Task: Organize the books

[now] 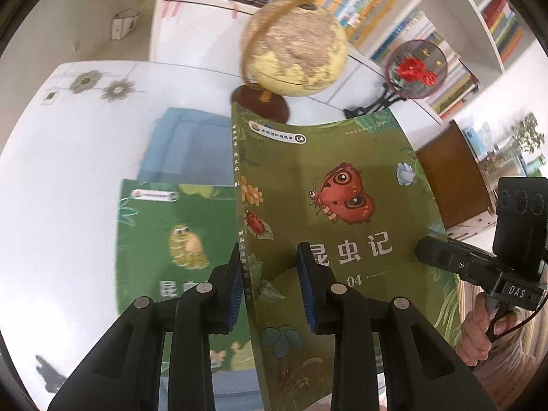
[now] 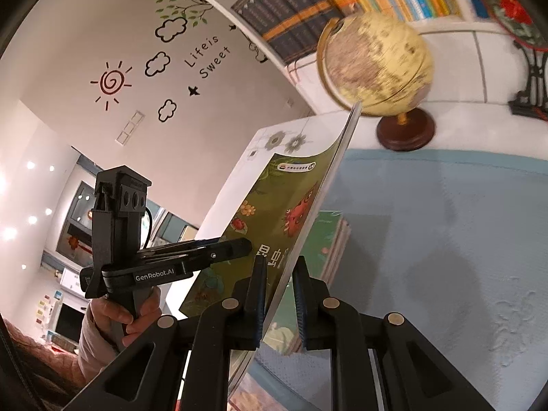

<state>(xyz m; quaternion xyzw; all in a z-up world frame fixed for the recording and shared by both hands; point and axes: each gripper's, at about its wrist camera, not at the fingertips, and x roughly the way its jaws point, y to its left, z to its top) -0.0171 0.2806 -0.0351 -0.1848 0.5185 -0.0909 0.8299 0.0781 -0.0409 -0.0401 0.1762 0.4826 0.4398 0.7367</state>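
A green butterfly book (image 1: 328, 205) is held up off the table, tilted. My left gripper (image 1: 270, 287) straddles its spine edge; the jaws stand apart with a gap to the cover. My right gripper (image 2: 279, 294) straddles the opposite page edge of the same book (image 2: 274, 205), its fingers close to both faces. The right gripper also shows at the book's right edge in the left wrist view (image 1: 424, 250). A second green book (image 1: 164, 239) with a frog-like creature lies flat on the blue mat (image 2: 428, 222) below.
A globe (image 1: 294, 58) on a wooden base stands behind the books. A round fan ornament (image 1: 416, 68) on a black stand is to its right. Bookshelves (image 1: 445, 17) full of books line the back. The white table (image 1: 68, 171) extends left.
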